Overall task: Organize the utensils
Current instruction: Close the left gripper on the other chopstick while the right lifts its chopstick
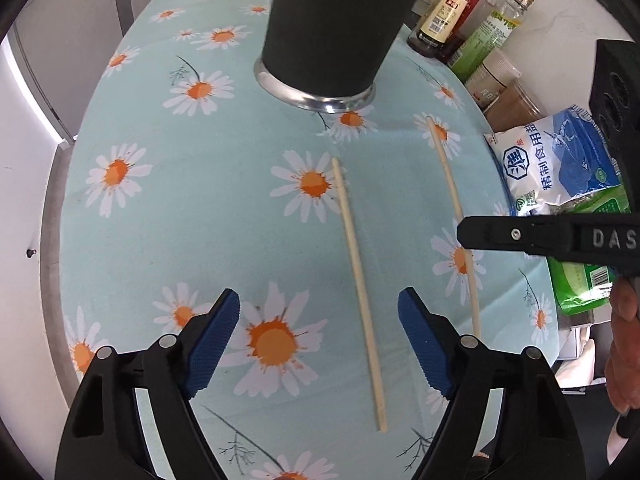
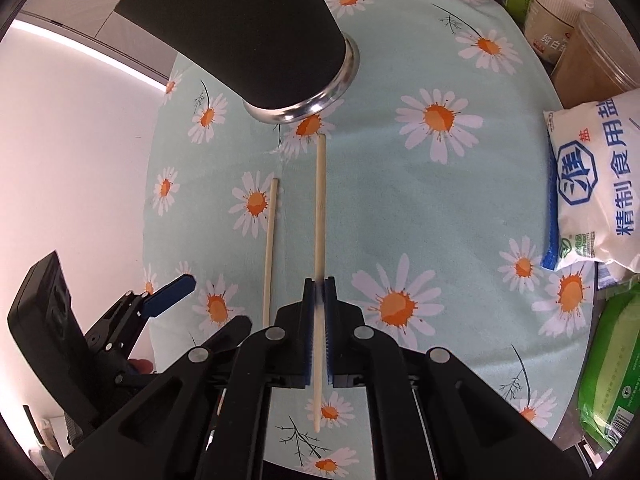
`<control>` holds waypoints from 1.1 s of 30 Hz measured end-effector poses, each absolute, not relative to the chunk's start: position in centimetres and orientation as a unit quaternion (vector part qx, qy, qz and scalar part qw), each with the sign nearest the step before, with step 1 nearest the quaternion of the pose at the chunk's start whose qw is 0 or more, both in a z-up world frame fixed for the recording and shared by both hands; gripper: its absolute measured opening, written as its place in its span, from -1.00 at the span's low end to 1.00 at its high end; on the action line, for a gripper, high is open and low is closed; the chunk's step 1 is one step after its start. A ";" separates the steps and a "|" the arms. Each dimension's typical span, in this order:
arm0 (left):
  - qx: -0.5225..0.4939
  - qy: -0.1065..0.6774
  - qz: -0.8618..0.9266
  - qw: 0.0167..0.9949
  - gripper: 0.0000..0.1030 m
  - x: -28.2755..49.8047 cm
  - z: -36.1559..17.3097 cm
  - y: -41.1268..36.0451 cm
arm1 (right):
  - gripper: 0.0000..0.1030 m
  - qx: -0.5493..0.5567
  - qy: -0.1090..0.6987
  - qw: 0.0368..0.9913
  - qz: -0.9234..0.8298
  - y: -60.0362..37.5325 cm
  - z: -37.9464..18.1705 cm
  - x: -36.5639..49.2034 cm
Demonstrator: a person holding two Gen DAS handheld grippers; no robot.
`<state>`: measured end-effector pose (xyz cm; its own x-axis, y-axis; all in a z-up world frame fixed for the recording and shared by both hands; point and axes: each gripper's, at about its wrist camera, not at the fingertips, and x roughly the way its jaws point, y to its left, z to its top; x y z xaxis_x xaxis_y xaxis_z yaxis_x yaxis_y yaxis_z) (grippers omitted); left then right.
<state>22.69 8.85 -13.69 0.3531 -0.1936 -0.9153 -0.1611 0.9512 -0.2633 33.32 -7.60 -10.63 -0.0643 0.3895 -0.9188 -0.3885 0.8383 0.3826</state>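
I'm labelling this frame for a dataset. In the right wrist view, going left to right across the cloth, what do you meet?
left gripper → loose chopstick → held chopstick, clamped in the right gripper → salt bag

Matt black holder (image 1: 332, 20) with shiny metal rim, pale wooden chopsticks (image 1: 358, 280), printed cloth tablecloth (image 1: 208, 208), glossy plastic salt bag (image 2: 596, 184)

Open cloth (image 1: 208, 216) left of chopsticks; black holder (image 1: 332, 28) ahead, groceries (image 1: 560, 164) right.
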 end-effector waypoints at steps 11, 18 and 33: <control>-0.142 0.636 0.002 0.758 -0.20 26.3 -14.6 7.3 | -0.89 0.012 0.671 0.681 0.294 -9.0 -11.1 33.3; -0.104 0.654 0.016 0.749 -0.50 27.8 -14.5 6.1 | -0.90 0.024 0.669 0.677 0.305 -9.9 -11.1 33.5; -0.094 0.684 0.052 0.721 -0.89 30.4 -14.9 3.5 | -0.90 0.041 0.671 0.666 0.324 -10.8 -11.0 33.9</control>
<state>30.39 3.52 -14.94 0.0580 -0.0536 -0.9969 -0.2036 0.9769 -0.0643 33.93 -10.78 -10.97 -0.1106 0.4860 -0.8669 -0.3759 0.7870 0.4892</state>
